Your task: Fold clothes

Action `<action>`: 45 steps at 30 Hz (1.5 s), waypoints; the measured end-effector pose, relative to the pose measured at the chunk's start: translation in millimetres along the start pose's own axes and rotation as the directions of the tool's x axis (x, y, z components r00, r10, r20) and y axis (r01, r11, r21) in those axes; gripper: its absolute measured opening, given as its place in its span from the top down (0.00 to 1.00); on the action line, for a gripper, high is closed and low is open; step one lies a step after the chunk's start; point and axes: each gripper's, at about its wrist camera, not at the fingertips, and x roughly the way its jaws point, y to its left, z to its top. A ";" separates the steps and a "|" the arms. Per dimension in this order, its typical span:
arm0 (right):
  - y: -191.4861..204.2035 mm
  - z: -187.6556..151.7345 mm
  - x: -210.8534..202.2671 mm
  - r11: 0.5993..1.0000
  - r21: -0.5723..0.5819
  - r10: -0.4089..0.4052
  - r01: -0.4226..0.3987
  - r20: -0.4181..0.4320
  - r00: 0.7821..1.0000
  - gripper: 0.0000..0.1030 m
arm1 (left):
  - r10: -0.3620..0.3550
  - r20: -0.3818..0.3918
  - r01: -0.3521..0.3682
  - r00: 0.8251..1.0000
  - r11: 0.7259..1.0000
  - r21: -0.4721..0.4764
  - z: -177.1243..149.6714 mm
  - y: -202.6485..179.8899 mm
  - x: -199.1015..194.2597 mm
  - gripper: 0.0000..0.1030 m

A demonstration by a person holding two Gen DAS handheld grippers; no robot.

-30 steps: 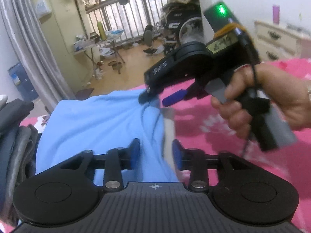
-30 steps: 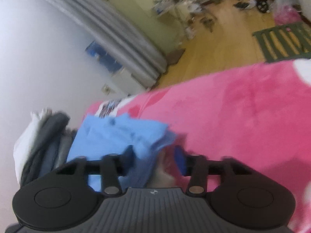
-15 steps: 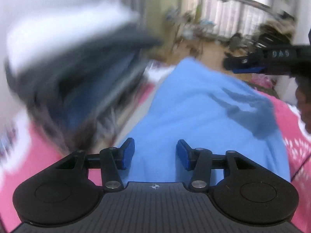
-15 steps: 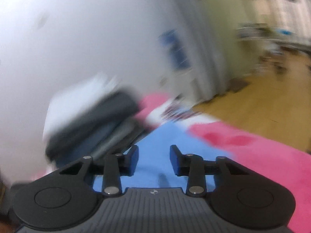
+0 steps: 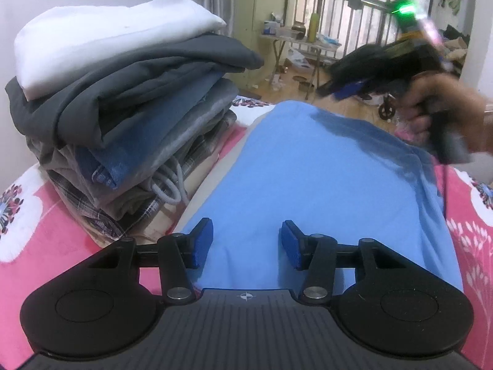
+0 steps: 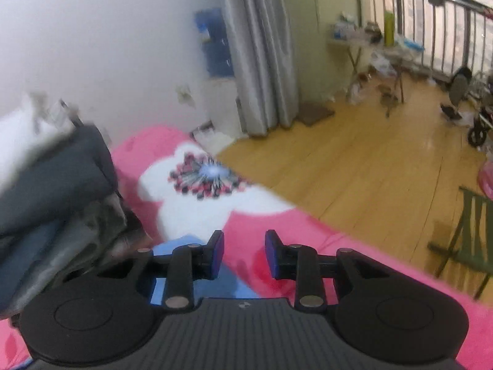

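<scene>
A light blue garment point(image 5: 308, 178) lies folded flat on the pink bedspread point(image 5: 43, 246). My left gripper point(image 5: 245, 243) is open and empty just above its near edge. My right gripper point(image 6: 242, 254) is open and empty above the garment's far corner point(image 6: 191, 245); it also shows in the left wrist view point(image 5: 342, 88), held in a hand above the garment's far end. A stack of folded clothes point(image 5: 123, 98), white on top, then grey and denim, stands left of the garment and shows blurred in the right wrist view point(image 6: 46, 191).
The pink bedspread point(image 6: 354, 246) has white flower patches point(image 6: 203, 191). Beyond the bed edge are a wooden floor point(image 6: 369, 154), a grey curtain point(image 6: 262, 46), a cluttered folding table point(image 5: 292, 37) and a green chair point(image 6: 471, 246).
Both grippers let go of the blue garment and opened. It now lies flat. The left gripper swung left toward the stack; the right gripper lifted above the far end.
</scene>
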 end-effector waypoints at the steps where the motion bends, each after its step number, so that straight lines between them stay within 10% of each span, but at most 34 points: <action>1: -0.6 -0.9 -19.6 0.999 -0.030 0.045 -0.045 0.020 0.999 0.69 | -0.001 0.001 0.001 1.000 1.000 -0.001 -0.1 0.6 0.5 0.52; 7: 20.9 -67.9 -118.3 0.857 -0.358 0.348 -0.371 -0.130 0.928 0.69 | 0.012 0.002 -0.012 1.000 1.000 0.005 0.7 -1.0 1.3 0.51; 18: -48.2 -110.3 -184.1 0.957 -0.243 0.118 -0.156 -0.166 0.979 0.68 | 0.108 0.072 -0.114 0.992 0.990 0.083 4.3 -13.7 -18.2 0.45; 21: -68.0 -120.4 -201.7 0.975 -0.205 0.051 -0.087 -0.176 0.983 0.68 | 0.030 0.171 -0.063 0.985 0.979 0.195 5.3 -35.3 -41.9 0.45; 29: -80.7 -170.8 -283.7 1.000 0.018 -0.018 0.026 -0.354 0.935 0.67 | -0.136 0.033 0.095 0.990 0.825 0.557 -38.1 -127.0 -44.8 0.45; 37: -58.7 -238.3 -418.2 0.971 0.129 -0.180 0.201 -0.158 0.971 0.40 | -0.222 0.054 0.173 0.974 0.870 0.461 -2.8 -145.8 -123.1 0.41; 45: -20.1 -190.6 -446.9 0.984 0.069 -0.164 0.165 -0.027 0.986 0.18 | -0.178 0.165 0.119 0.970 0.941 0.316 8.5 -151.8 -205.4 0.24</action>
